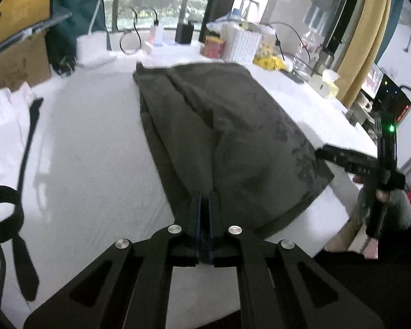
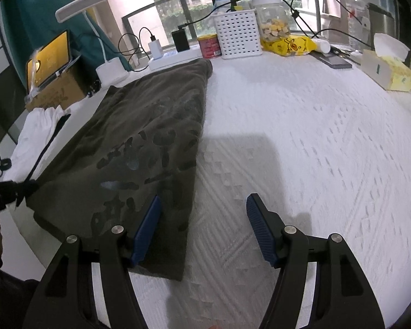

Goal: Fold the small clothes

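Observation:
A dark olive garment [image 1: 222, 131] with a darker print lies folded lengthwise on the white padded table [image 1: 96, 142]. My left gripper [image 1: 204, 196] is shut on the garment's near edge and bunches the cloth there. In the right wrist view the garment [image 2: 139, 148] lies left of centre. My right gripper [image 2: 202, 205] is open and empty; its left finger [image 2: 148, 224] hovers over the garment's near right corner, and its right finger [image 2: 260, 230] is over bare table. The right gripper also shows in the left wrist view [image 1: 342, 159], at the garment's right edge.
A white garment [image 2: 38, 128] and a black strap [image 1: 27, 142] lie at the left. At the back stand a white perforated basket [image 2: 238, 33], a red can [image 2: 209, 46], a snack jar [image 2: 271, 24], a yellow bag [image 2: 290, 45], chargers, a lamp [image 2: 82, 8] and a tissue box [image 2: 386, 71].

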Demonstrator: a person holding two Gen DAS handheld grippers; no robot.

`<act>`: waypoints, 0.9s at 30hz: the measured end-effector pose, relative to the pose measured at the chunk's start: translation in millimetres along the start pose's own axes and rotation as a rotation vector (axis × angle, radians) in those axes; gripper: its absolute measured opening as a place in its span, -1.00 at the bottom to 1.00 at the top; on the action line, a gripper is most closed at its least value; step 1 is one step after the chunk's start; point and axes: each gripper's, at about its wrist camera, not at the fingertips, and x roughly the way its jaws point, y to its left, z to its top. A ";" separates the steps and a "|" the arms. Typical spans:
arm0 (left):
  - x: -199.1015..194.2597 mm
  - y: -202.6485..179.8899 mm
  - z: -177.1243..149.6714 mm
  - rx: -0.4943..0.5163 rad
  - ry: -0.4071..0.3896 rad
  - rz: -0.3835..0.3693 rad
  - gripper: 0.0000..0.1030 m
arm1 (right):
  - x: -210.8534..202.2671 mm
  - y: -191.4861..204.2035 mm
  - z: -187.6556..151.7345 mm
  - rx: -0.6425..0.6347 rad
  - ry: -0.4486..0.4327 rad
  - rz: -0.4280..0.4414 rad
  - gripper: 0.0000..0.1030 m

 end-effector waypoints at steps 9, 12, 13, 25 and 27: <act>28.7 -19.1 0.1 0.031 0.044 -0.089 0.02 | -6.9 -4.0 -3.8 0.015 -0.005 -0.025 0.33; 37.8 -13.1 -3.8 -0.017 0.069 -0.105 0.15 | -9.6 -4.8 -5.5 0.018 -0.007 -0.029 0.33; 38.4 -12.5 -4.9 -0.017 0.072 -0.105 0.15 | -10.1 -5.4 -6.2 0.022 -0.006 -0.030 0.33; 11.6 -13.6 -6.8 0.008 -0.009 -0.193 -0.94 | -12.9 -4.0 -10.2 0.038 0.011 -0.017 0.33; 2.8 -12.5 -5.5 0.014 -0.023 -0.188 -0.94 | -14.0 -3.3 -12.4 0.040 0.014 -0.012 0.33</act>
